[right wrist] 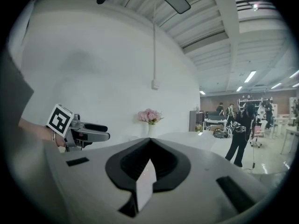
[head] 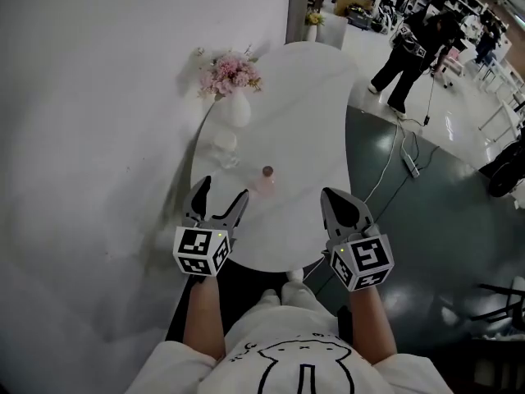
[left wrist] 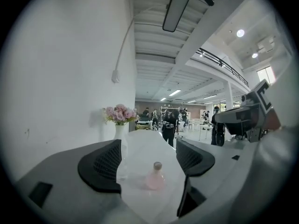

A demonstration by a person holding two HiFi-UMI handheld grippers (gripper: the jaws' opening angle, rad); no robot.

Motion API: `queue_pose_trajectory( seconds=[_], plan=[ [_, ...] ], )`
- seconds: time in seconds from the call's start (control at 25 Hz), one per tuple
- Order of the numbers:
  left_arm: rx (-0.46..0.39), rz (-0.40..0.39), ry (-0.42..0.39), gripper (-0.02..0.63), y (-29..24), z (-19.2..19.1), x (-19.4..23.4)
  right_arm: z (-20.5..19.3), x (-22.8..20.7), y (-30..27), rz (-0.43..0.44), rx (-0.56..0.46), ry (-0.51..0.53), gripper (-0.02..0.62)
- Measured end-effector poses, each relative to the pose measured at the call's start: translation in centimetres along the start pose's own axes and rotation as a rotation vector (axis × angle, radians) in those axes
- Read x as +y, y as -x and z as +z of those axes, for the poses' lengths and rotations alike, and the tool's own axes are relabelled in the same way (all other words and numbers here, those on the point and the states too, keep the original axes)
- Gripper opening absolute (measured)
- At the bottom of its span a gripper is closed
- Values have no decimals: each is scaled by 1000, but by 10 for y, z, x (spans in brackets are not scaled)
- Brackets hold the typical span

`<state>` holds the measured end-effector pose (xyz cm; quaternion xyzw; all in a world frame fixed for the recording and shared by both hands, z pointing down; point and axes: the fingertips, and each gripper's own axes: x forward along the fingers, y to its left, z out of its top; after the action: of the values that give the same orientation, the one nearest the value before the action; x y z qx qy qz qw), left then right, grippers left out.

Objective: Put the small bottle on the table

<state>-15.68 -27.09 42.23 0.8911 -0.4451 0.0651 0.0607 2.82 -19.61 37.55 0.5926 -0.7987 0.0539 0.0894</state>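
- Up front, both tools cover part of the near rim of the white rounded worktop (head: 283,84). A clear glass vessel (head: 224,150) near the white vase of pink flowers (head: 232,84) is faint and hard to make out.
- The worktop's left edge lies close beside the white wall (head: 98,138). Its right edge gives onto open dark floor (head: 426,228).
- The small pink round-capped bottle (head: 267,180) stands upright on the worktop with bare surface around it.
- The left tool (head: 223,190) has its jaws wide apart. The bottle shows ahead of the gap, touching neither jaw.
- The right tool (head: 332,197) has its jaws together on nothing, to the bottle's right.
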Motion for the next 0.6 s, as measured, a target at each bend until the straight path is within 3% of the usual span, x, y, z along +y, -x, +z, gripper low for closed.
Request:
queue_pose_trajectory(
  seconds=[0.2,0.6],
  plan=[
    [-50,-6,-10,376,6,17,8,6,4,-6,-3,-13,15,-7],
    [-108,68,-44,365,29,52,11,35,-6,-5,20,-70,69,-8]
  ],
)
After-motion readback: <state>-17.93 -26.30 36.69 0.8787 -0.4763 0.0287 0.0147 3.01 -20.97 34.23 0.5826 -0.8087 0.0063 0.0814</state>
